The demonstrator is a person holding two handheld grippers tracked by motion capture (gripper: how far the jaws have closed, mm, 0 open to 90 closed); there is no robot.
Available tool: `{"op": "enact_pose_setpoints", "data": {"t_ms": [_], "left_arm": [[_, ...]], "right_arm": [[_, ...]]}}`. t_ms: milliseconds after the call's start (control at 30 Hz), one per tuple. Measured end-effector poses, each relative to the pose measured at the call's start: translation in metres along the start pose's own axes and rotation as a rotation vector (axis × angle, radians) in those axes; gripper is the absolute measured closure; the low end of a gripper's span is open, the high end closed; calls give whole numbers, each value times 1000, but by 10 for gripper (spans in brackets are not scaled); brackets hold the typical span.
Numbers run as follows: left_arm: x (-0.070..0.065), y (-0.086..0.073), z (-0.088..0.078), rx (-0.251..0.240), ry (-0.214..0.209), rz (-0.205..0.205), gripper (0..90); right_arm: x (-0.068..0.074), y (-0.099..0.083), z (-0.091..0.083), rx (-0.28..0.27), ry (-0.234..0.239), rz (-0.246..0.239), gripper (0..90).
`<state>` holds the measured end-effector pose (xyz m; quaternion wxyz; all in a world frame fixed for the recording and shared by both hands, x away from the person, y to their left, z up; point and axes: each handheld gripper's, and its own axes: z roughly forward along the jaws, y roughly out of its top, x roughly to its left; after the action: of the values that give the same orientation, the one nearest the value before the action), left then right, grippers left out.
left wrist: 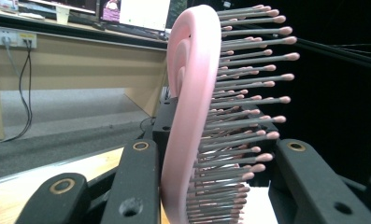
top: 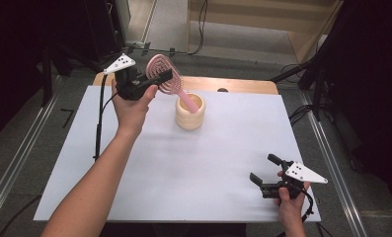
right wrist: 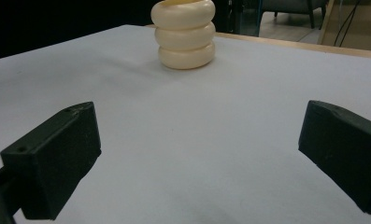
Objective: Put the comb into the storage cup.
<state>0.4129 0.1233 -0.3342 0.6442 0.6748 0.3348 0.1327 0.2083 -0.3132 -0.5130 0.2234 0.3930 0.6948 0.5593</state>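
A pink hairbrush [top: 163, 75] is held tilted above the back of the table, its handle reaching down into a cream ribbed cup [top: 190, 112]. My left gripper [top: 159, 79] is shut on the brush head. In the left gripper view the pink brush [left wrist: 192, 107] stands edge-on between the black jaws, bristles pointing right. My right gripper [top: 263, 169] rests near the table's front right corner, open with nothing between its jaws. In the right gripper view the cream cup [right wrist: 185, 35] stands far ahead of the right gripper [right wrist: 197, 154].
The table [top: 183, 163] is covered by a white sheet, with a wooden strip along the far edge. Cables and dark stands sit on the floor behind and beside the table. A metal rail [top: 332, 163] runs along the right side.
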Motion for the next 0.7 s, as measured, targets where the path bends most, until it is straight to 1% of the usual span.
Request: {"op": "enact_pose_setpoints", "data": {"t_ms": [67,333,467,533,633,700], "left_arm": [[1,0,1,-1,6,4,648],[10,-2,6,-17,32,-11,648],[12,-2,8,-26,44,-7,647],[13,-3,9,-23,56,-4,647],[14,-4,12,-20,63,-7,647],[14,-6,15,-15,71,-1,647]], "right_arm": [[0,0,0,0,1,0,0],[0,0,0,-2,2,6,0],[0,0,0,-3,2,6,0],[0,0,0,-3,2,4,0],[0,0,0,-3,2,4,0],[-1,0,0,-4,2,5,0]]}}
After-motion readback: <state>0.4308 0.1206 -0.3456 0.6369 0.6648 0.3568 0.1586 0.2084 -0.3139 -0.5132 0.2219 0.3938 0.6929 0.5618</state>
